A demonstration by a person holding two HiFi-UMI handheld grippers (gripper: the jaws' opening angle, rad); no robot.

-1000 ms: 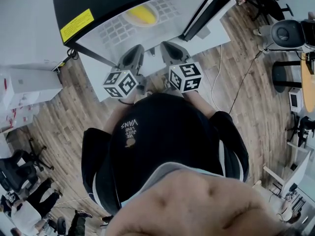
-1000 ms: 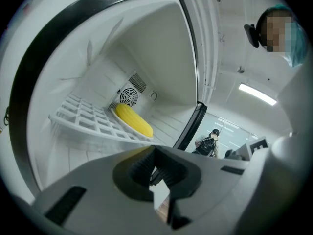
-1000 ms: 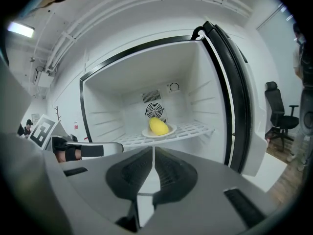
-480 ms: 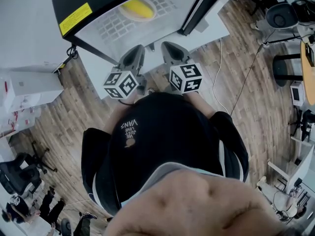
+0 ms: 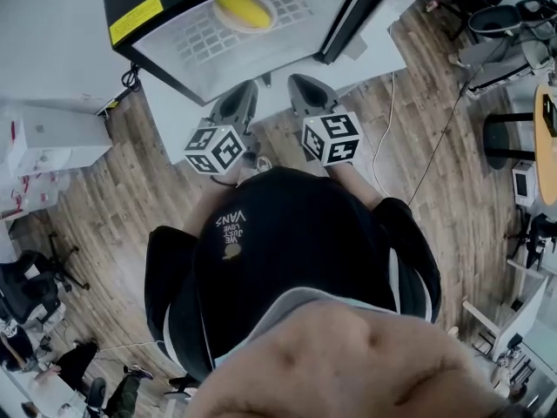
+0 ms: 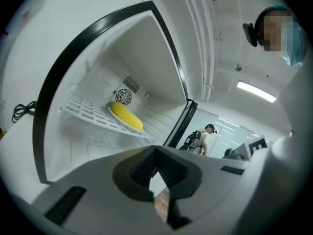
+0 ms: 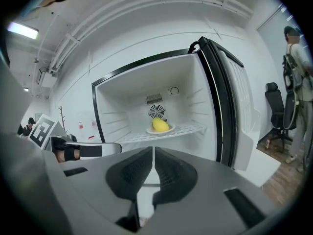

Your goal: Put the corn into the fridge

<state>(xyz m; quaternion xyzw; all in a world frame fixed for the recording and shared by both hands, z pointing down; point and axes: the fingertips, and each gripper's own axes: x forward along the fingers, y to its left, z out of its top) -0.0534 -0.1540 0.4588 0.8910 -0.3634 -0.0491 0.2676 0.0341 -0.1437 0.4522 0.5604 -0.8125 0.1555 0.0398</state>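
Note:
The yellow corn (image 5: 242, 9) lies on a white plate on the wire shelf (image 5: 209, 42) inside the open fridge (image 5: 139, 20). It also shows in the left gripper view as the corn (image 6: 126, 116) and in the right gripper view as the corn (image 7: 160, 125), in front of the fan grille. My left gripper (image 5: 235, 104) and right gripper (image 5: 306, 92) hang side by side in front of the fridge opening, apart from the shelf. The left gripper (image 6: 155, 151) has its tips together, empty. The right gripper (image 7: 153, 153) is shut too, holding nothing.
The fridge door (image 5: 355, 17) stands open to the right, seen as the door (image 7: 230, 106) in the right gripper view. A cable (image 5: 383, 138) runs over the wooden floor. White boxes (image 5: 43, 142) sit at the left, office chairs (image 5: 513, 20) at the right. A person (image 6: 201, 140) stands far off.
Both grippers have drawn back a little from the fridge; the corn and shelf sit farther up in the head view. Both stay shut and empty.

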